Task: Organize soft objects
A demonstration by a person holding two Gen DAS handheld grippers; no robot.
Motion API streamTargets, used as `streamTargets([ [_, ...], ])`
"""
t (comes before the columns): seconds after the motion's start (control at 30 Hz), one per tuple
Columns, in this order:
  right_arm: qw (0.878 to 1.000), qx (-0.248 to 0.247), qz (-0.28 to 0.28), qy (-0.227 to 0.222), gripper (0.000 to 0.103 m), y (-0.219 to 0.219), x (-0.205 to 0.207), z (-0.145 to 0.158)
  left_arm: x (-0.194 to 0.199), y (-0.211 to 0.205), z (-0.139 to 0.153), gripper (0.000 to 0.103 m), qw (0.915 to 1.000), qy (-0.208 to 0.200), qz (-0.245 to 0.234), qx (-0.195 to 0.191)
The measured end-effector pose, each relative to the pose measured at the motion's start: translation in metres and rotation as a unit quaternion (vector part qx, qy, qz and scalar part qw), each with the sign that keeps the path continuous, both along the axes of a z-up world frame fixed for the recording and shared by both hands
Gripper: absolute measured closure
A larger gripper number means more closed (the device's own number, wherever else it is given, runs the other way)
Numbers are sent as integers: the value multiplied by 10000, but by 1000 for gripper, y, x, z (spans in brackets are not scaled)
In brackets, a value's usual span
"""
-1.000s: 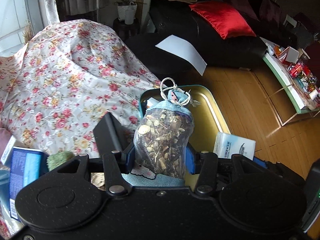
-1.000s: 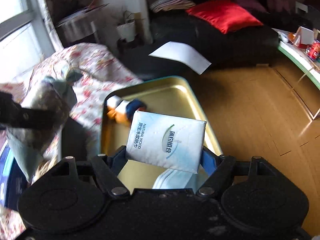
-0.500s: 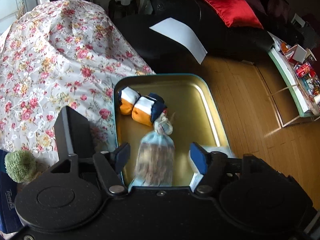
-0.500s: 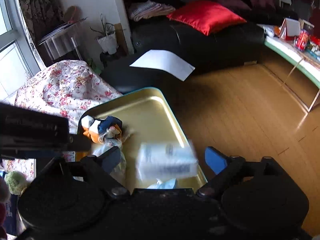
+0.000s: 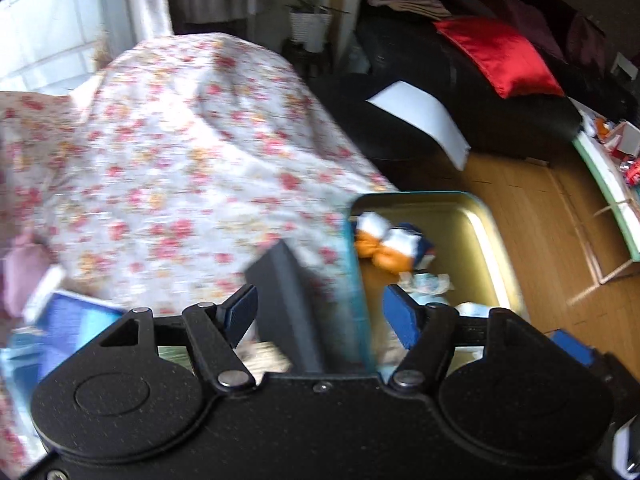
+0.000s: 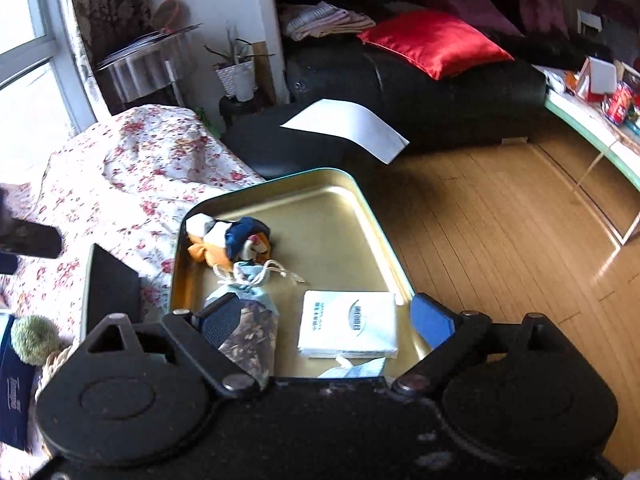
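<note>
A gold tin tray (image 6: 344, 208) with a teal rim sits on the floral cloth. In it lie rolled orange, white and blue socks (image 6: 228, 240), a mesh sachet of dried herbs (image 6: 250, 330) with a drawstring, and a white tissue pack (image 6: 348, 324). My right gripper (image 6: 324, 322) is open and empty above the tray's near end. My left gripper (image 5: 320, 314) is open and empty, over the tray's left rim (image 5: 358, 280); its view is blurred. The socks (image 5: 390, 246) show there too.
A floral cloth (image 6: 132, 184) covers the surface to the left. A black flat object (image 6: 108, 292), a green pompom (image 6: 34, 338) and a blue packet (image 6: 14, 396) lie left of the tray. Wood floor (image 6: 500, 240), black sofa (image 6: 440, 92) and red cushion (image 6: 432, 42) lie beyond.
Both grippers opened and let go: the herb sachet and the tissue pack dropped into the tray. The left gripper has since swung left and back; the right has drawn back slightly.
</note>
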State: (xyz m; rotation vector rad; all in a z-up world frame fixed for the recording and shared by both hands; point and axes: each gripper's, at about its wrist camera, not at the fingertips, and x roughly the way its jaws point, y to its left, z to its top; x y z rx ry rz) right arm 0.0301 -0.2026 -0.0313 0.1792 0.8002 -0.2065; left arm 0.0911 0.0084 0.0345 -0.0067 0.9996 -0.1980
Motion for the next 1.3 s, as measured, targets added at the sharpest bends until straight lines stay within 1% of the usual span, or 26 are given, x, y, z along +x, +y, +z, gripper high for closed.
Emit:
streamTargets([
  [0.13, 9996, 51, 237, -110, 10, 15, -10, 3, -8, 41, 7, 38, 9994, -89, 275, 173],
  [0.17, 9994, 54, 303, -144, 10, 20, -13, 4, -11, 50, 8, 36, 9991, -111, 348, 209],
  [0.2, 9992, 38, 372, -157, 10, 25, -16, 4, -13, 60, 8, 29, 9987, -127, 418, 245],
  [0.27, 9986, 23, 510, -126, 8, 37, -21, 5, -19, 78, 9, 26, 9979, -168, 555, 297],
  [0.43, 9963, 144, 844, -11, 7, 69, -39, 7, -31, 110, 5, 26, 9959, -238, 734, 462],
  [0.63, 9889, 8, 1449, 334, 6, 118, -66, -3, -42, 132, -4, 26, 9960, -186, 776, 407],
  [0.7, 9841, -74, 1710, 477, 5, 135, -75, -7, -46, 135, -6, 26, 9962, -188, 760, 381],
  [0.77, 9768, -137, 2047, 623, 1, 153, -81, -12, -50, 136, -8, 26, 9963, -212, 730, 401],
  [0.87, 9641, -250, 2518, 801, 0, 179, -89, -23, -55, 138, -12, 25, 9966, -208, 692, 394],
  [1.0, 9446, -263, 3118, 985, 0, 201, -96, -39, -62, 140, -17, 25, 9973, -136, 673, 270],
  [1.07, 9349, -420, 3253, 1356, 0, 213, -96, -53, -65, 140, -18, 25, 9976, -123, 656, 205],
  [1.1, 9328, -511, 3235, 1502, 0, 217, -96, -59, -67, 140, -18, 25, 9977, -121, 639, 169],
  [1.13, 9366, -559, 3180, 1361, 0, 219, -100, -58, -69, 140, -19, 25, 9979, -121, 621, 138],
  [1.17, 9388, -577, 3115, 1353, 0, 221, -102, -58, -70, 139, -20, 25, 9980, -127, 607, 119],
  [1.23, 9485, -449, 2943, 1081, 0, 217, -111, -60, -71, 138, -23, 25, 9982, -115, 575, 138],
  [1.27, 9480, -449, 2980, 1022, 0, 215, -115, -59, -71, 137, -24, 25, 9983, -99, 556, 150],
  [1.3, 9476, -421, 2979, 1079, 0, 217, -113, -59, -70, 136, -26, 25, 9984, -82, 540, 167],
])
